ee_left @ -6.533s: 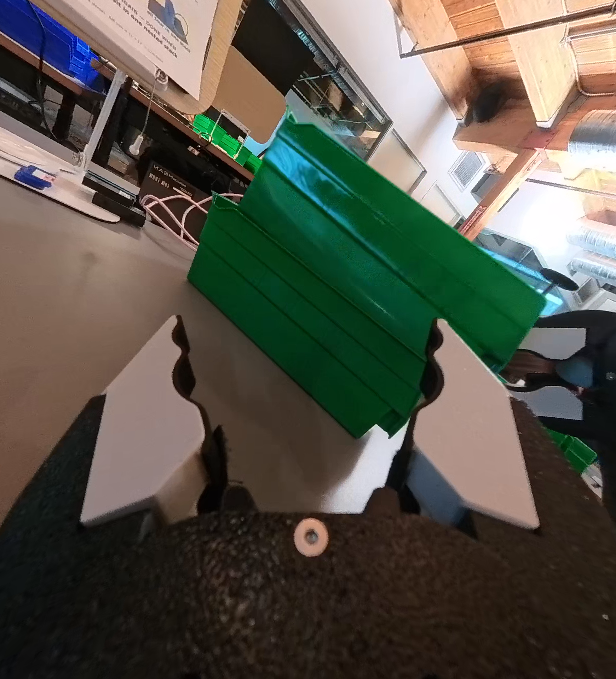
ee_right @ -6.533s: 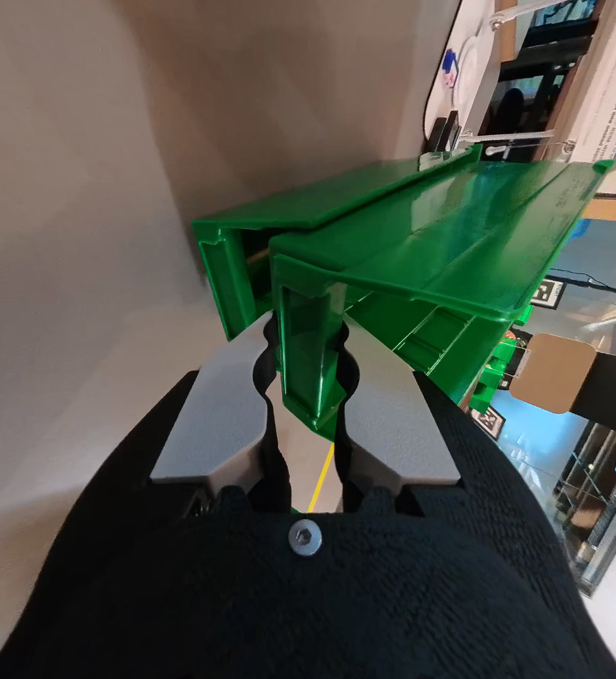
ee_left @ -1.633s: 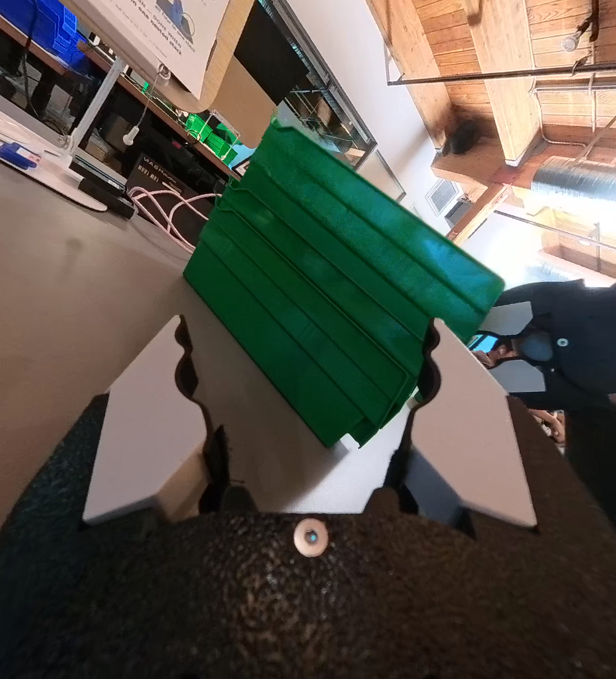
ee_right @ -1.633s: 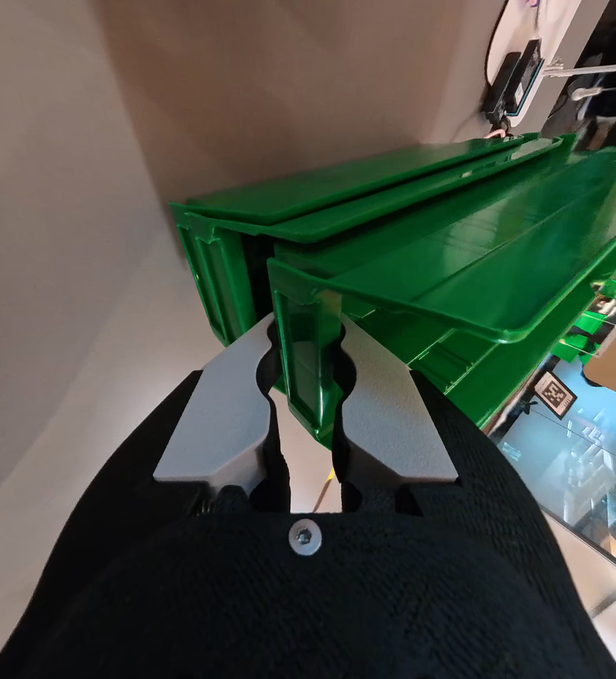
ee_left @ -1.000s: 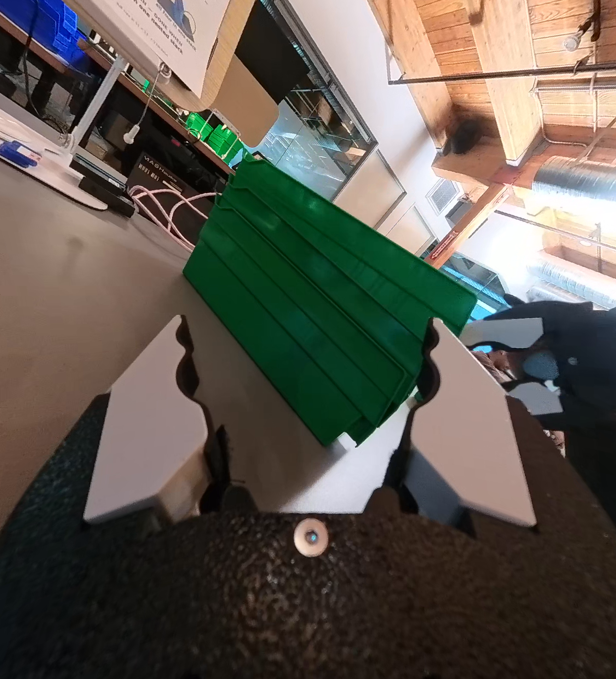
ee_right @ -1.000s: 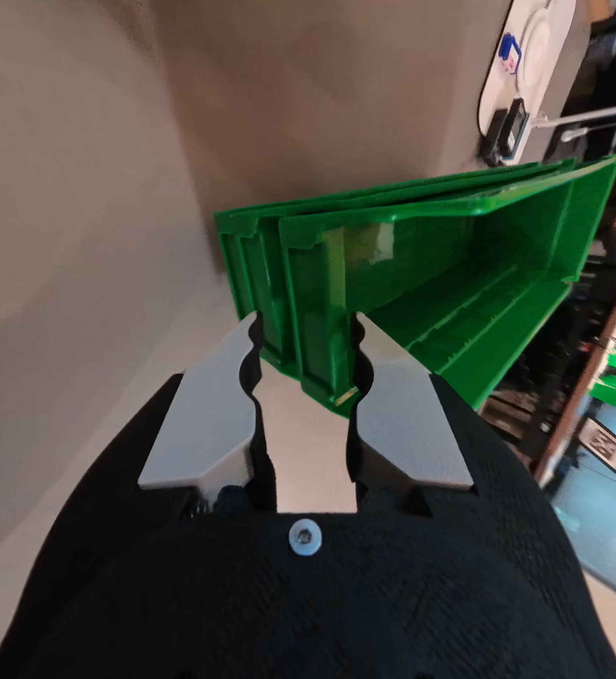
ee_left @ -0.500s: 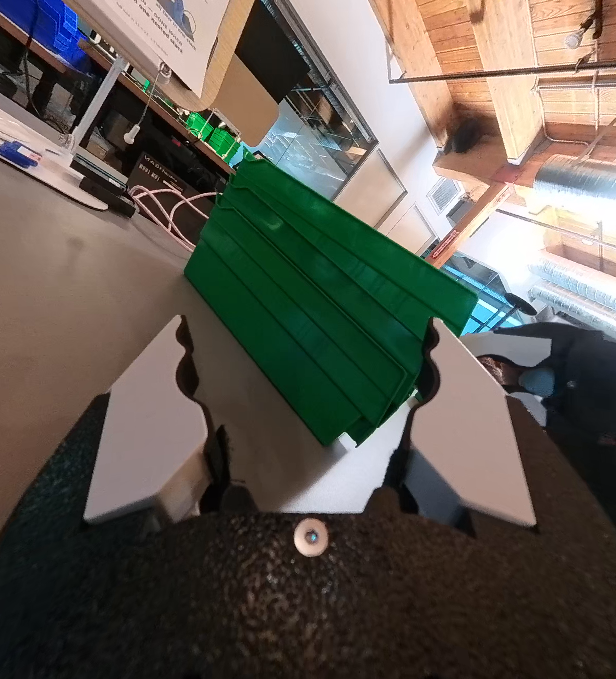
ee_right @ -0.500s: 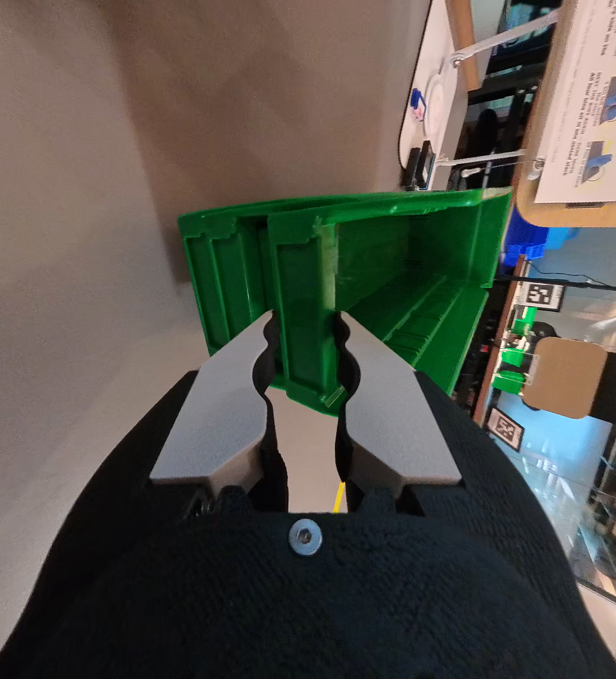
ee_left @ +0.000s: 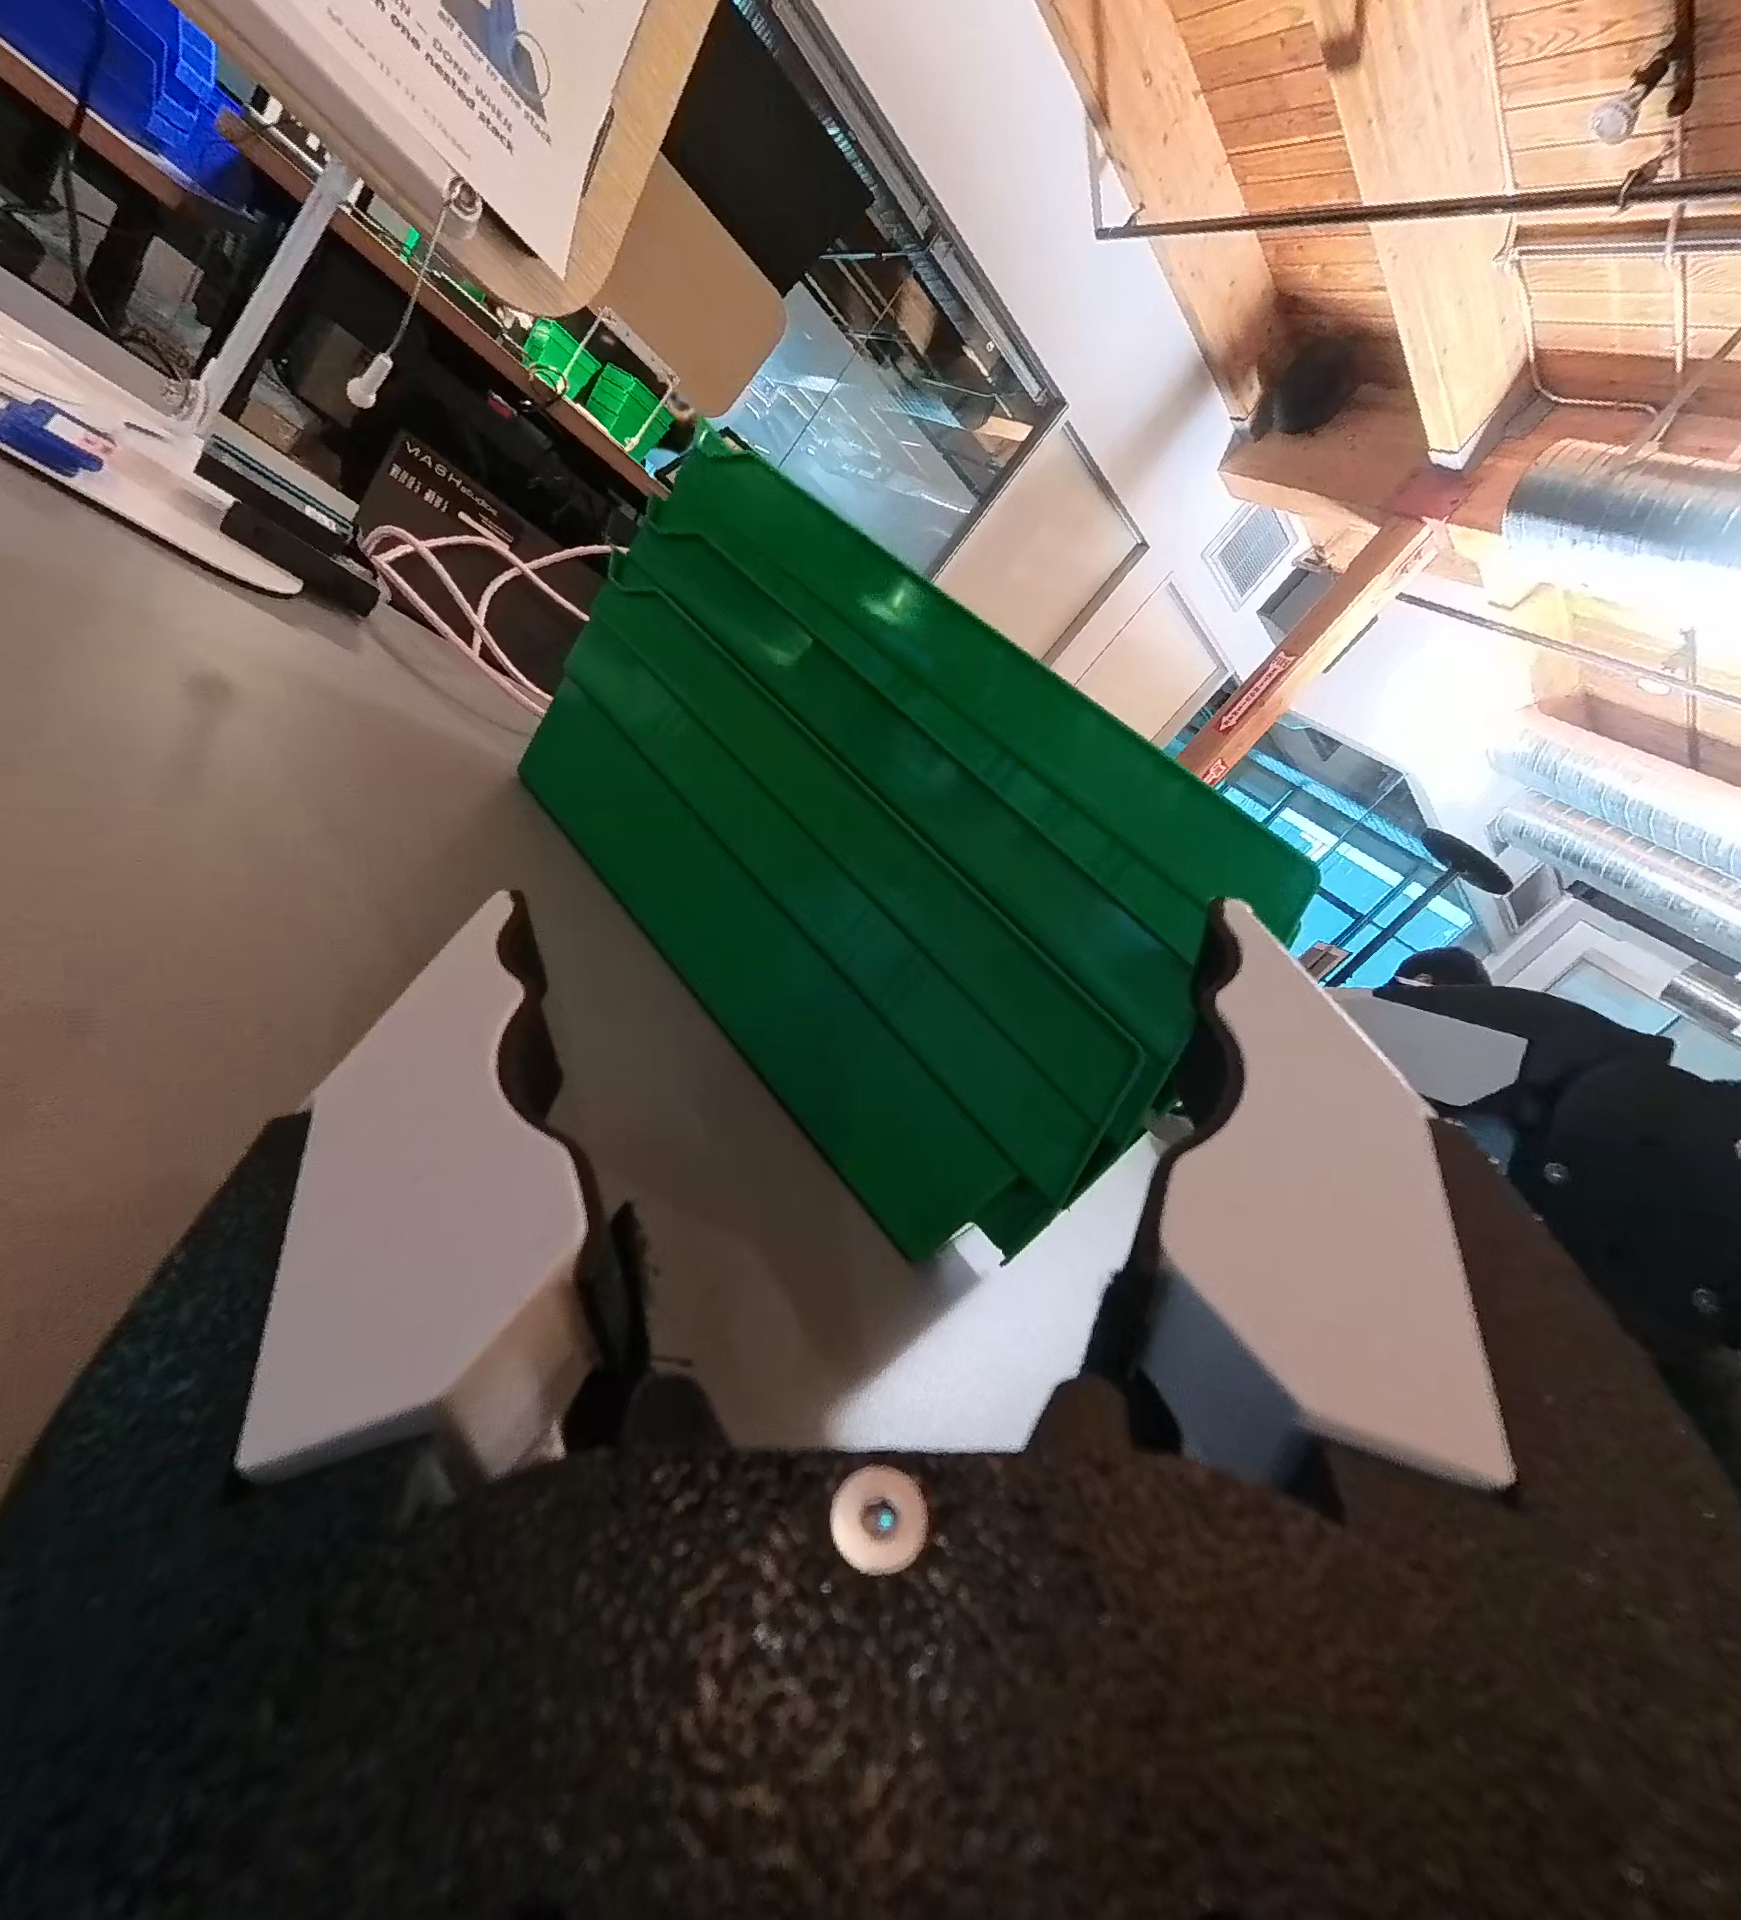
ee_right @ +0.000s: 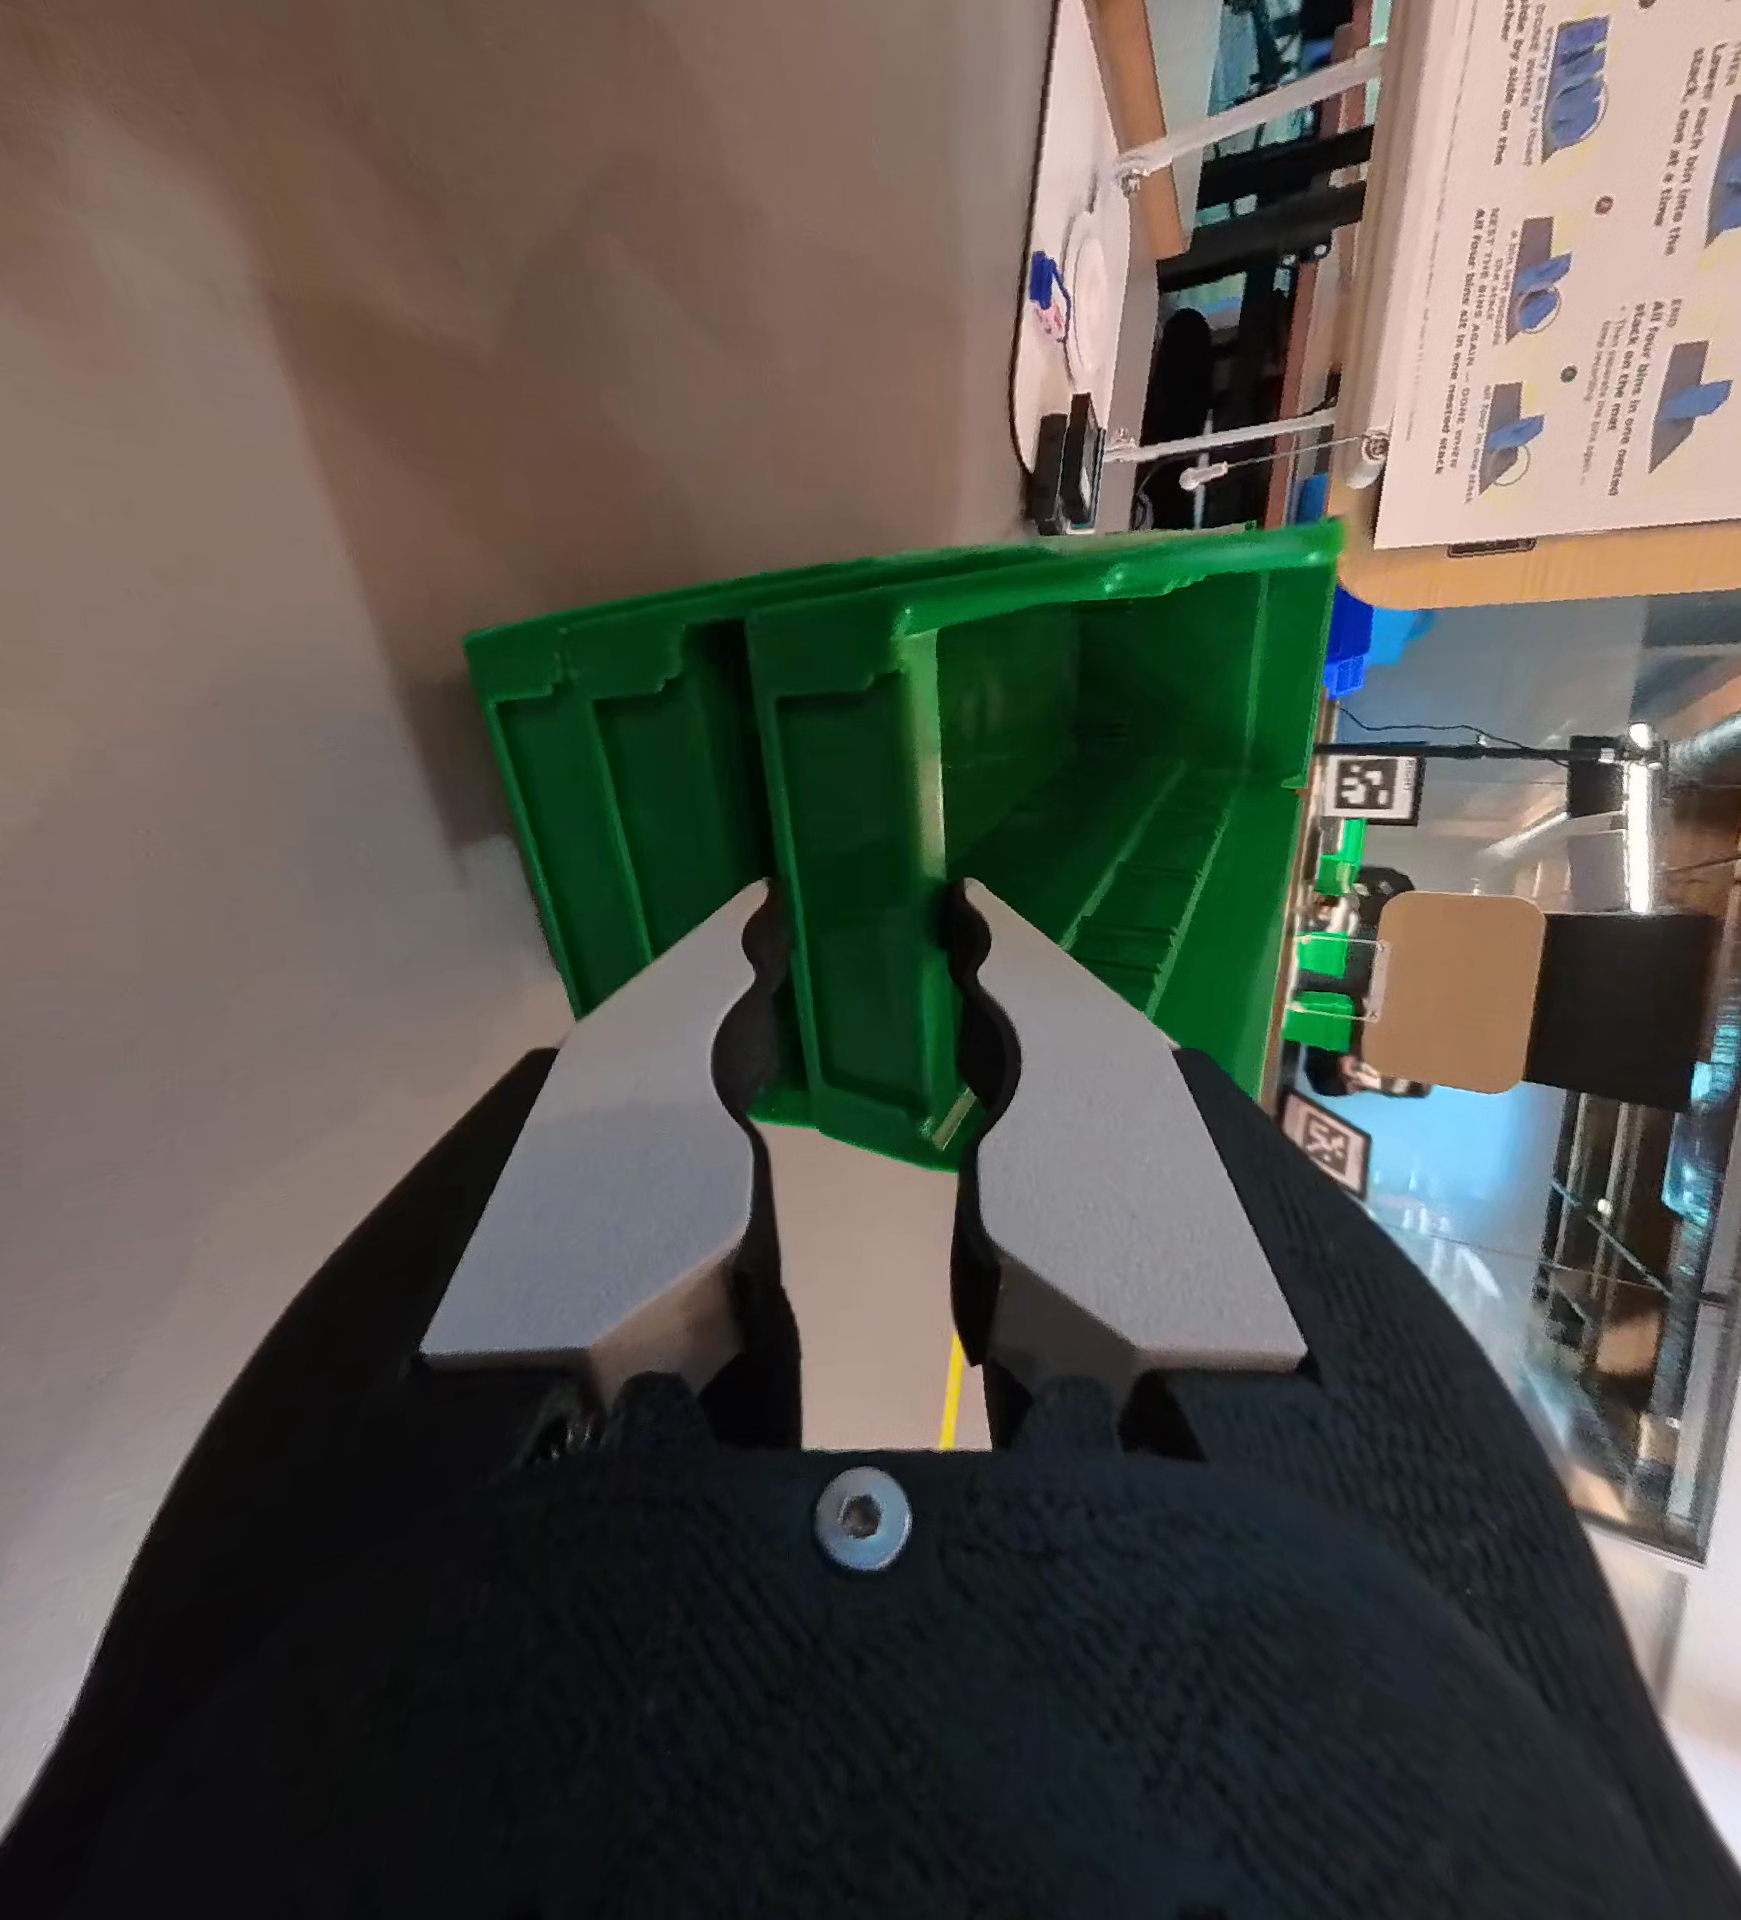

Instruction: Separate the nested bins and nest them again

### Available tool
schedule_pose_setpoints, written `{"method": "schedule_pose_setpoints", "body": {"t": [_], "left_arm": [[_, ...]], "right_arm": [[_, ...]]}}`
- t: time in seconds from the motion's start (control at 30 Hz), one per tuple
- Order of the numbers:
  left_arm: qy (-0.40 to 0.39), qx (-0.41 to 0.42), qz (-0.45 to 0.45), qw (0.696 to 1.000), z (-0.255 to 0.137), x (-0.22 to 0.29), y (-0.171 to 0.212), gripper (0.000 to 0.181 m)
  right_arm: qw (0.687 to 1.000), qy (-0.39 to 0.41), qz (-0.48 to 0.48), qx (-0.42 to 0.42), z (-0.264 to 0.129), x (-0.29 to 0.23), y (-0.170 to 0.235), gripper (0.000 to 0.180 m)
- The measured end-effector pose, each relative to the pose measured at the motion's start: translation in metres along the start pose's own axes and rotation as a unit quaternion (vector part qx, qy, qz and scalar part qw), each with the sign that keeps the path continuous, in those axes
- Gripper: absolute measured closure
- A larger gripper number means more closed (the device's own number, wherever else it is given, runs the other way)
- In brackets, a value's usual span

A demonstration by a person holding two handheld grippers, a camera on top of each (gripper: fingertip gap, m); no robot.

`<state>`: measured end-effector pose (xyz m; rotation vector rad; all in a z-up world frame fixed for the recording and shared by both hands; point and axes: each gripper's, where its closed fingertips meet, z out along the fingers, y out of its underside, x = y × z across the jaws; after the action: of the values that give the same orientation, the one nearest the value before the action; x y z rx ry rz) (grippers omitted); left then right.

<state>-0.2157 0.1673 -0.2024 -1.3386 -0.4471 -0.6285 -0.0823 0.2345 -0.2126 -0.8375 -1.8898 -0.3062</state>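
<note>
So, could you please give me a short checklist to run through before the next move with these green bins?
1. Right hand-held gripper shut on the top bin's end wall: ok.
2. Top bin seated level in the green stack: not ok, a gap shows at the gripped end.
3. Left hand-held gripper open, holding nothing: ok.
4. Stack resting on the grey table: ok.
5. White cables behind the stack, apart from it: cannot tell.
</note>
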Motion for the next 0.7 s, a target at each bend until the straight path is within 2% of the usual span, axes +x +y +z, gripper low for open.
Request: {"method": "schedule_pose_setpoints", "body": {"t": [0.17,0.27,0.4,0.53,0.6,0.63,0.7], "left_arm": [[0.001,0.0,0.0,1.0,0.0,0.0,0.0,0.059],[0.001,0.002,-0.001,1.0,0.0,0.0,-0.001,0.059],[0.002,0.004,-0.003,1.0,-0.001,0.0,-0.001,0.059],[0.0,0.003,0.0,1.0,0.0,0.0,-0.001,0.059],[-0.001,0.002,0.002,1.0,0.0,0.0,0.0,0.059],[-0.003,0.0,0.004,1.0,0.0,0.0,0.0,0.059],[-0.007,-0.004,0.01,1.0,0.001,0.0,0.002,0.059]], "right_arm": [[0.993,-0.014,0.099,0.058,-0.029,0.0,-0.002,0.138],[0.986,0.009,0.157,0.055,-0.053,0.003,0.026,0.134],[0.973,0.043,0.224,-0.024,-0.086,-0.008,0.106,0.124],[0.951,0.11,0.25,-0.145,-0.148,-0.018,0.207,0.111],[0.925,0.116,0.326,-0.154,-0.18,-0.028,0.243,0.109],[0.907,0.11,0.378,-0.152,-0.194,-0.035,0.257,0.102],[0.88,0.121,0.425,-0.172,-0.222,-0.046,0.29,0.096]]}}
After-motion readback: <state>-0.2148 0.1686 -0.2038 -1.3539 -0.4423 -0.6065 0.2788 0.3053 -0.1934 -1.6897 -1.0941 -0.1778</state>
